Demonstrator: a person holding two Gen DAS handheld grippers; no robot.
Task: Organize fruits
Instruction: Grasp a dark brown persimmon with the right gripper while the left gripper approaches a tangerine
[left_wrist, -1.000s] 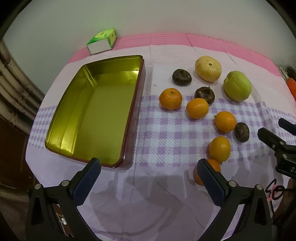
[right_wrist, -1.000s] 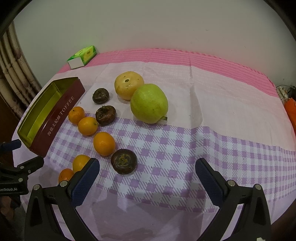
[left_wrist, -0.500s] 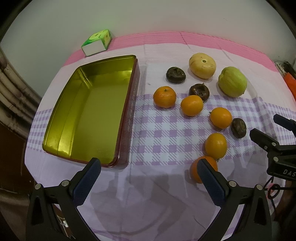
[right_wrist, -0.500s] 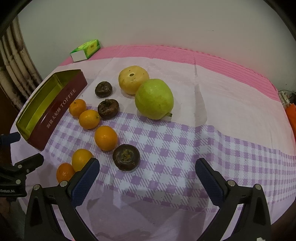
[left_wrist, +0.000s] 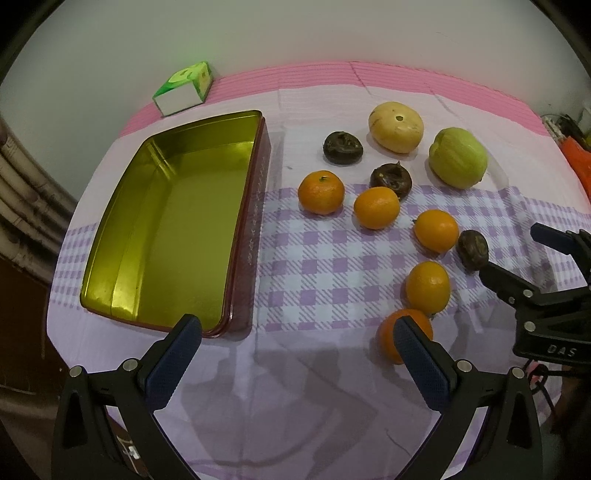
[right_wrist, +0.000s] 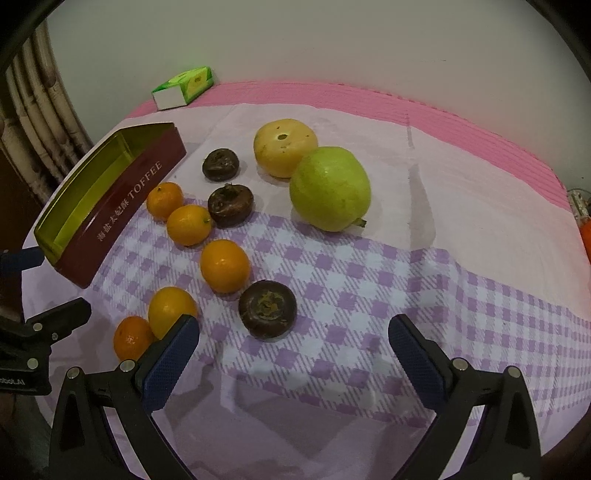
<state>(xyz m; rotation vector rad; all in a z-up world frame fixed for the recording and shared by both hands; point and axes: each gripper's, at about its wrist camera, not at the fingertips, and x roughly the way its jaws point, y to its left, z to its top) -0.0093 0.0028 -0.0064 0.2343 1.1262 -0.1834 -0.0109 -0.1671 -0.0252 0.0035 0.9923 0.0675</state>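
An empty gold-lined toffee tin (left_wrist: 177, 221) (right_wrist: 110, 192) lies at the left of the table. To its right lie several oranges (left_wrist: 376, 207) (right_wrist: 224, 266), three dark brown fruits (left_wrist: 390, 179) (right_wrist: 267, 308), a yellow fruit (left_wrist: 396, 127) (right_wrist: 285, 146) and a green fruit (left_wrist: 458, 157) (right_wrist: 329, 188). My left gripper (left_wrist: 297, 345) is open and empty above the table's near edge, its right finger beside the nearest orange (left_wrist: 391, 338). My right gripper (right_wrist: 293, 349) is open and empty, just short of a dark fruit.
A green and white box (left_wrist: 184, 87) (right_wrist: 184, 87) sits at the far left by the wall. The cloth-covered table (left_wrist: 317, 387) drops off at the near edge. Clutter (left_wrist: 569, 140) lies at the far right edge.
Both grippers have drawn back and risen a little, so the fruits and tin look slightly further off. Both stay open. No fruit has moved.
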